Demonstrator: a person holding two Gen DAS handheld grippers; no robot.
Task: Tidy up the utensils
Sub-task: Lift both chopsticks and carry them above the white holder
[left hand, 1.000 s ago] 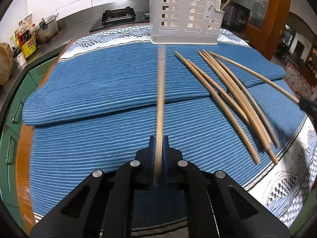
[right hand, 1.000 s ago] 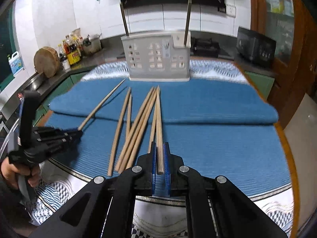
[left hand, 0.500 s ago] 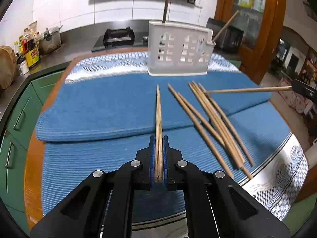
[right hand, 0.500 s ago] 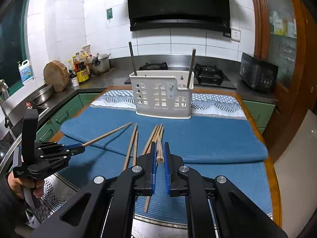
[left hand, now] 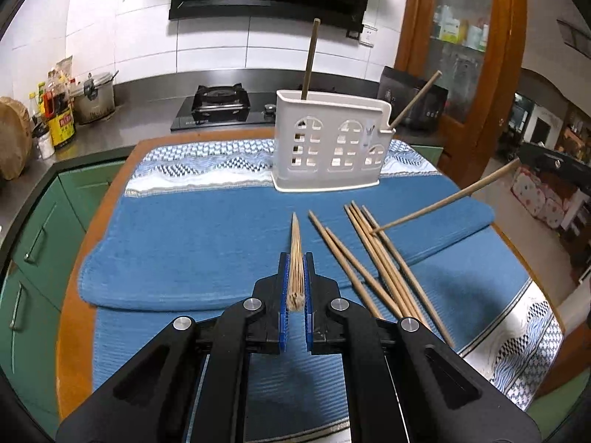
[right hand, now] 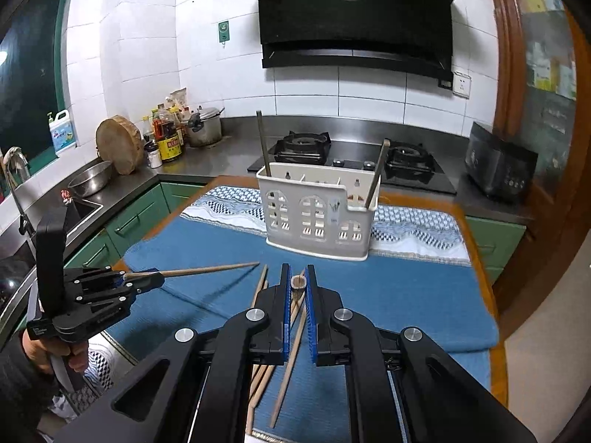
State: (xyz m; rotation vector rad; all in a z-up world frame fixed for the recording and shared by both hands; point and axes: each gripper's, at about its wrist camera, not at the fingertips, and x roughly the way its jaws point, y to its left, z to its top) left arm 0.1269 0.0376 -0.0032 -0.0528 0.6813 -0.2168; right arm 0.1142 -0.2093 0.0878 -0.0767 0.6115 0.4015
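My left gripper (left hand: 295, 256) is shut on a wooden chopstick (left hand: 294, 236) that points forward, lifted above the blue cloth (left hand: 184, 243). My right gripper (right hand: 298, 269) is shut on another chopstick (right hand: 298, 282), seen end-on between its blue pads. In the right wrist view the left gripper (right hand: 155, 278) is at the left with its chopstick (right hand: 207, 269). In the left wrist view the right gripper (left hand: 524, 158) is at the right edge with its chopstick (left hand: 443, 201). Several loose chopsticks (left hand: 369, 258) lie on the cloth. The white holder (left hand: 328, 147) stands at the table's far side with two sticks upright in it.
Behind the table runs a counter with a gas stove (left hand: 218, 107), a pot and sauce bottles (right hand: 170, 136), a round chopping board (right hand: 120, 146) and a black appliance (right hand: 498, 166). A wooden door frame (left hand: 480, 74) stands at the right. A hand (right hand: 40, 350) holds the left gripper.
Both grippers have risen off the cloth, each carrying its chopstick. The right one's stick left the pile. The loose chopsticks and the holder have stayed in place.
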